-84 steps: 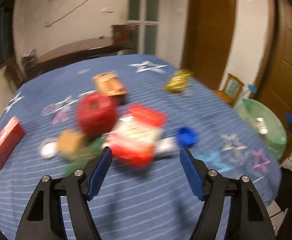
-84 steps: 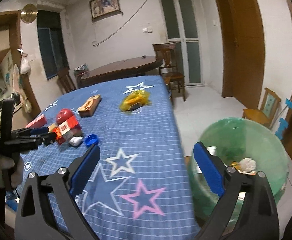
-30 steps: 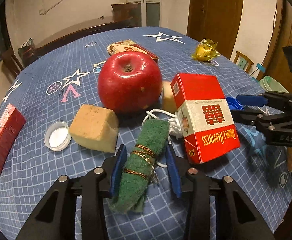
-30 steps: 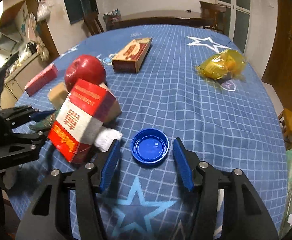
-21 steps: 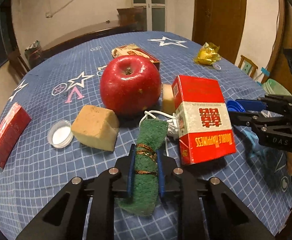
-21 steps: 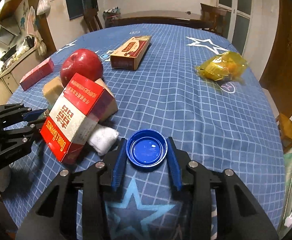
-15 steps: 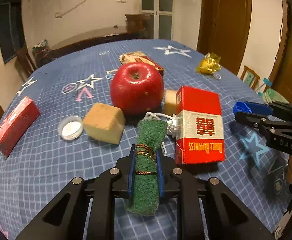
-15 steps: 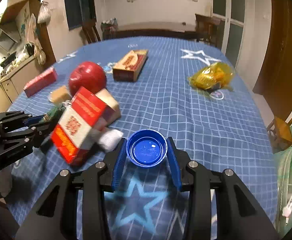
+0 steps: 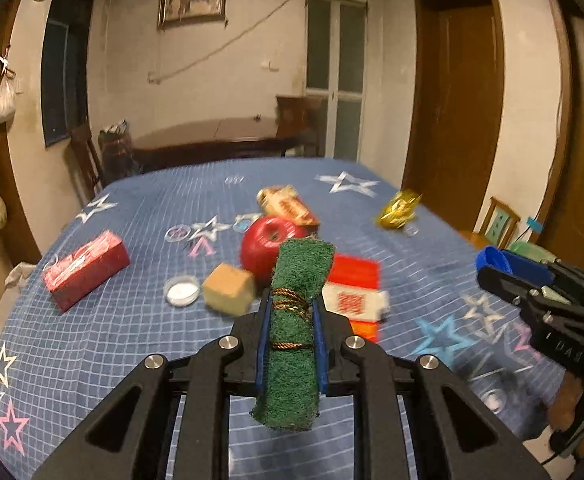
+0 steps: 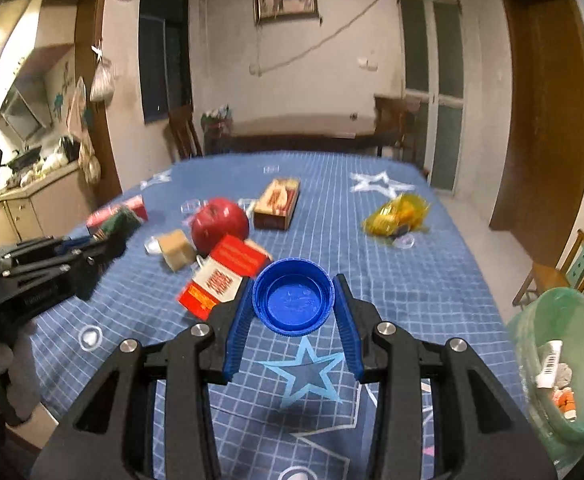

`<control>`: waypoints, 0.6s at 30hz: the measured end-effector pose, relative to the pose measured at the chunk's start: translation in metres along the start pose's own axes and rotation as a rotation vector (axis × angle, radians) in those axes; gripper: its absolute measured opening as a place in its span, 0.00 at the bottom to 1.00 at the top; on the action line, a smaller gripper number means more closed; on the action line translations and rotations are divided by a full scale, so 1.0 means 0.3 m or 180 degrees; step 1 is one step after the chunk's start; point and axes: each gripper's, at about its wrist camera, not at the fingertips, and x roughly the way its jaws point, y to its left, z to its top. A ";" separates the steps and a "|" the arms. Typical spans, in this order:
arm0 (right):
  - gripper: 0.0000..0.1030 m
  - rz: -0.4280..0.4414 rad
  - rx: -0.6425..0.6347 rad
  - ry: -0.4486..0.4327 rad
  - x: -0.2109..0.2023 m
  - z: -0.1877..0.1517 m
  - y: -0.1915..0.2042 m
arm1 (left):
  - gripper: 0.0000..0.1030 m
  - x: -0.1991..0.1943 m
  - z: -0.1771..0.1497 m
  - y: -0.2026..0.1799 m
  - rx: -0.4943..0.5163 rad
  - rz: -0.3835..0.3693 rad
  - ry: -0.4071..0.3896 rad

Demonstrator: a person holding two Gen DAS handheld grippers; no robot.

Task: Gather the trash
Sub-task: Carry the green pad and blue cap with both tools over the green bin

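Note:
My left gripper is shut on a green scouring pad bound with brown wire and holds it above the blue star tablecloth. My right gripper is shut on a blue bottle cap, also lifted above the cloth. The green trash bin with scraps inside stands beside the table at the right of the right wrist view. The right gripper shows in the left wrist view, and the left gripper in the right wrist view.
On the table lie a red apple, a red cigarette pack, a tan sponge block, a clear lid, a red box, a brown box and a yellow wrapper. A wooden chair stands by the bin.
Both grippers closed on their items and lifted them off the table: the left on the green pad, the right on the blue cap. Both have pulled back and up.

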 end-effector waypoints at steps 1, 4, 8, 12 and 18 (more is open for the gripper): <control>0.37 -0.0016 -0.0001 -0.0051 -0.017 0.002 0.006 | 0.19 -0.014 0.006 -0.017 0.0001 -0.0021 -0.0042; 0.37 -0.0065 -0.0008 -0.0205 -0.075 0.009 0.017 | 0.19 -0.062 0.013 -0.086 0.0033 -0.0069 -0.0200; 0.37 -0.0156 -0.0009 -0.0344 -0.128 0.010 0.010 | 0.19 -0.103 0.016 -0.151 0.0037 -0.0160 -0.0312; 0.37 -0.0204 0.0018 -0.0412 -0.160 0.013 -0.002 | 0.19 -0.138 0.029 -0.214 0.0053 -0.0227 -0.0409; 0.37 -0.0307 0.0042 -0.0471 -0.205 0.022 -0.040 | 0.19 -0.144 0.059 -0.300 0.0130 -0.0341 -0.0455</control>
